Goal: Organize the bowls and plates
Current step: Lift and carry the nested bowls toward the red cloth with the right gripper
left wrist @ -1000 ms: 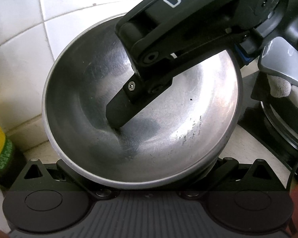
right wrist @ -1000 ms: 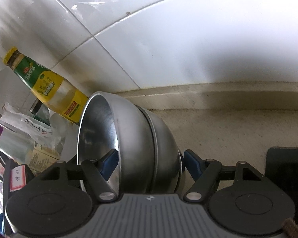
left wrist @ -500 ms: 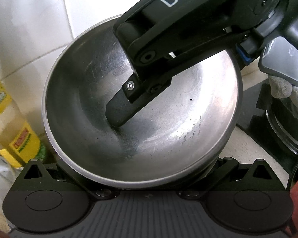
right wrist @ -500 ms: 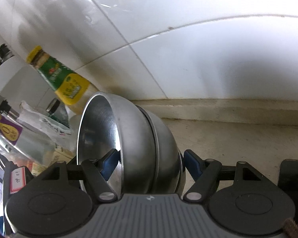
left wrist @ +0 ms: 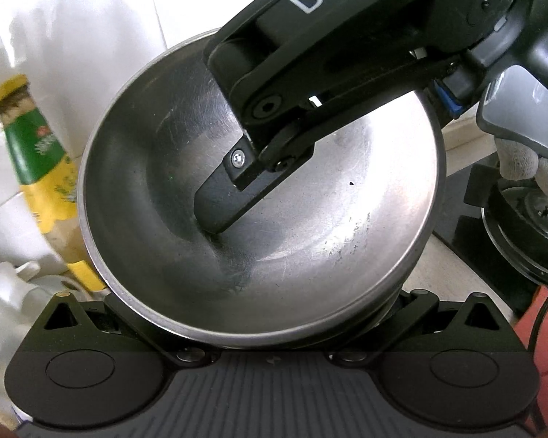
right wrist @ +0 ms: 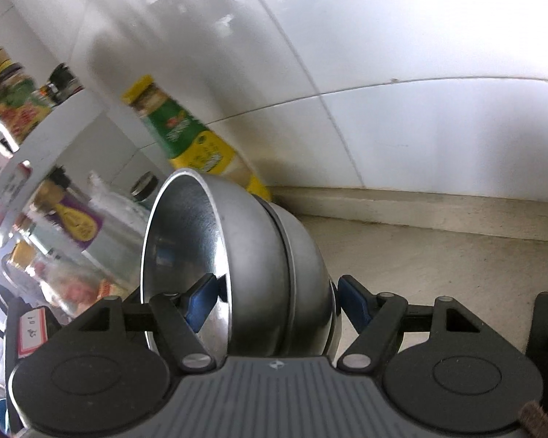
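Note:
Two nested steel bowls, the inner bowl (right wrist: 252,248) inside the outer bowl (right wrist: 308,266), hang tipped on their side above the counter. My right gripper (right wrist: 274,303) is shut on them: one blue pad (right wrist: 201,303) sits inside the inner bowl, the other (right wrist: 350,308) presses on the outer bowl's bottom. In the left wrist view the bowl's opening (left wrist: 328,248) faces the camera, with the right gripper's black finger (left wrist: 223,200) reaching down inside. The stack's lower rim sits between the spread arms of my left gripper (left wrist: 274,343), whose fingertips are hidden under it.
A yellow-and-green bottle (right wrist: 197,149) (left wrist: 40,168) stands against the white tiled wall. A white rack (right wrist: 36,138) with several bottles is at the left. A beige counter (right wrist: 438,255) runs to the right. A black stove with a burner (left wrist: 511,237) lies behind a gloved hand (left wrist: 522,160).
Both grippers have carried the bowls up and leftward together, grip unchanged. The yellow-and-green bottle has come fully into view, and the bottle rack has appeared at the left.

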Action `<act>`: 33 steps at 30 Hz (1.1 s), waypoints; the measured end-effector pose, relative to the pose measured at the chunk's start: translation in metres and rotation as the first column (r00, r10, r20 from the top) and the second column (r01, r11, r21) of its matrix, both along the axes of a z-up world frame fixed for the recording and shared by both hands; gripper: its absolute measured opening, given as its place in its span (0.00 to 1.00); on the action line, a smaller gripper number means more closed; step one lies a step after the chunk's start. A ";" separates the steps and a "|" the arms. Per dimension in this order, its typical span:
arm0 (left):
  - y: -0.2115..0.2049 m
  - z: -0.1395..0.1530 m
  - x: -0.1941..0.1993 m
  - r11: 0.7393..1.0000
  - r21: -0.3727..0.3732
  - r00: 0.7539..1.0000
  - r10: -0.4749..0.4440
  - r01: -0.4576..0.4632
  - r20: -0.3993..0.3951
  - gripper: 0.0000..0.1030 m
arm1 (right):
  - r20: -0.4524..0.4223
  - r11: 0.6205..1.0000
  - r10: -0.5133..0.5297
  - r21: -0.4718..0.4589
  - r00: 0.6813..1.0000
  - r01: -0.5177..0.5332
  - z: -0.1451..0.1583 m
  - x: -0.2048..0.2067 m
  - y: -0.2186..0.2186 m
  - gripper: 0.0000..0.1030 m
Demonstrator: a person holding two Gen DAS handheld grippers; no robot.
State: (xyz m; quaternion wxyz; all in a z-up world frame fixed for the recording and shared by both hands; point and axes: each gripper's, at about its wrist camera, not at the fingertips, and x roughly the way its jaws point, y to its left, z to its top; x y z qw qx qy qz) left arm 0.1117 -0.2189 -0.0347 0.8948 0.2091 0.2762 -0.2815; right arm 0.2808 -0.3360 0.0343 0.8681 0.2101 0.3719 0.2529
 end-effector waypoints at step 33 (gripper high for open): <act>-0.023 -0.010 -0.134 0.998 -0.014 0.996 0.061 -0.061 0.066 1.00 | 0.070 0.998 0.058 -0.029 0.996 -0.056 0.035 -0.088 0.008 0.66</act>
